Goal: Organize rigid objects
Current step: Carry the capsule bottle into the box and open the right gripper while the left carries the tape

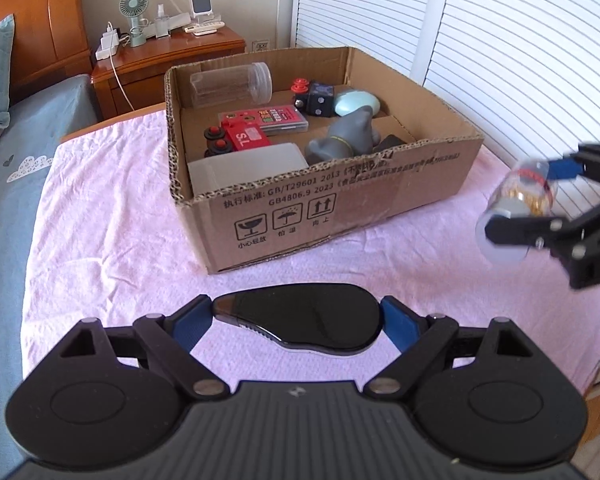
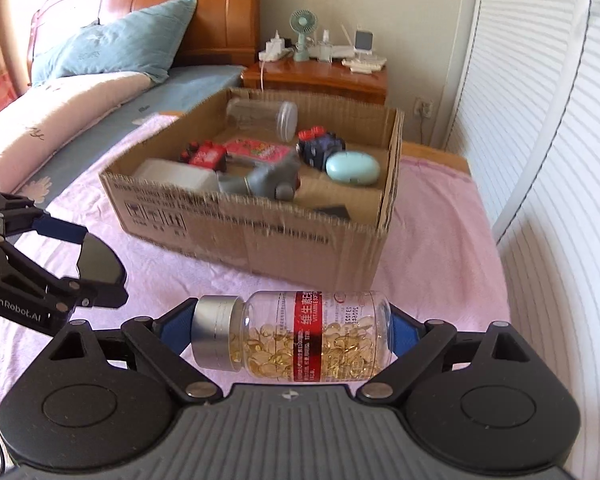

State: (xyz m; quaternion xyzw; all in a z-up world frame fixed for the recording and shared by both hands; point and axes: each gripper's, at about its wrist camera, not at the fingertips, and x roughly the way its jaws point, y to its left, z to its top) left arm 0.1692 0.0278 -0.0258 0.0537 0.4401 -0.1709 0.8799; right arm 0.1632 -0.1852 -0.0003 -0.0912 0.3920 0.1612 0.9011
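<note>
My left gripper [image 1: 296, 320] is shut on a glossy black mouse [image 1: 300, 312], which is pinched end to end between the blue pads above the pink blanket. My right gripper [image 2: 292, 332] is shut on a clear pill bottle [image 2: 312, 336] with golden capsules, a red label and a silver cap. The bottle lies sideways between the pads. In the left wrist view the bottle [image 1: 528, 192] hangs at the right. In the right wrist view the mouse [image 2: 100, 268] hangs at the left. The open cardboard box [image 1: 340, 208] stands ahead of both, holding several items.
Inside the box lie a clear jar [image 1: 232, 84], a red toy [image 1: 244, 138], a grey figure [image 1: 344, 140], a mint egg-shaped case [image 1: 356, 104] and a white box [image 1: 248, 168]. White louvred doors [image 1: 500, 40] stand at the right. A wooden nightstand [image 1: 160, 60] stands behind, and a blue pillow [image 2: 112, 44] lies far left.
</note>
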